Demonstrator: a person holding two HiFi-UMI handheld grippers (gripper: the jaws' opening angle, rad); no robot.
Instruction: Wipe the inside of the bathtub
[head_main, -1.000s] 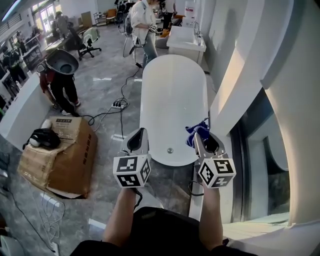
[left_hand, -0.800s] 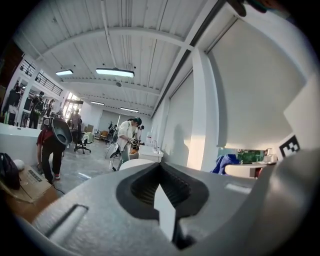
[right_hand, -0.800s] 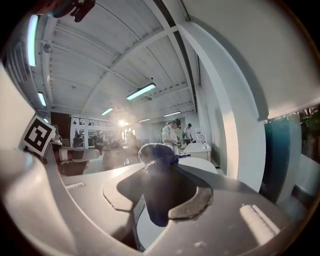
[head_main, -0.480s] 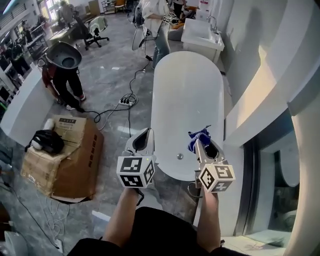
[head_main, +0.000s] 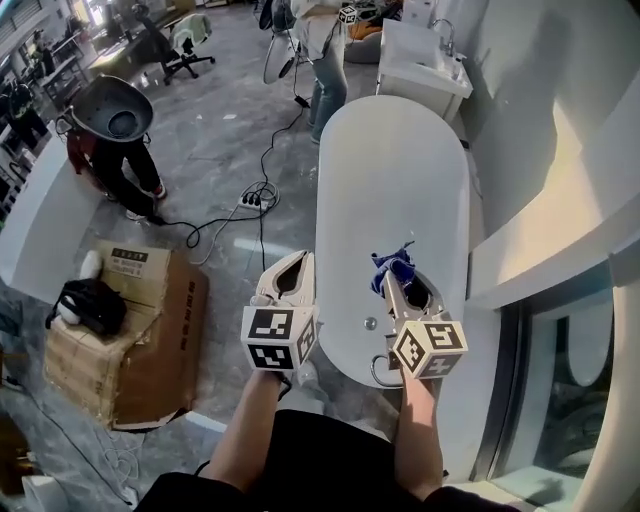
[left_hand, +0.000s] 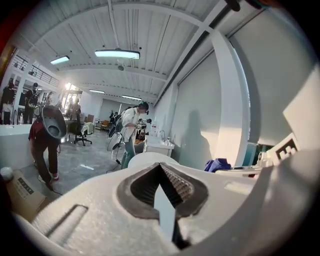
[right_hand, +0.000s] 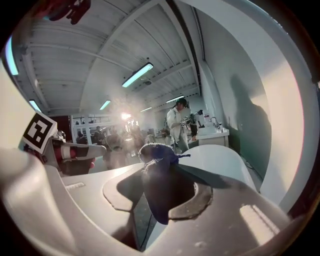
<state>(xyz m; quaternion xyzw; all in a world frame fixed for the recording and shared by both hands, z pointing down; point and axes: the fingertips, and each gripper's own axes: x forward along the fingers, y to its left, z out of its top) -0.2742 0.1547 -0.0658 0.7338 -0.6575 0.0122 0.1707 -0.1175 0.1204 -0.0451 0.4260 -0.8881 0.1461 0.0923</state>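
Cloth (head_main: 397, 266) blue, looks soft, light | pinched in my right gripper (head_main: 404, 285) over bathtub (head_main: 395, 150) near end | left gripper (head_main: 288, 278) jaws pressed together, empty | I judge a mid-bunch grip best.

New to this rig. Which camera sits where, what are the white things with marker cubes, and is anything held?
No robot: a person holds a two-jaw tool in each hand; the marker cubes are part of them. The downward picture comes from a head camera; the other two cameras ride on the tools and look along their jaws. The left tool is shut and empty. The right tool is shut on a blue cloth, over the near end of the white bathtub.
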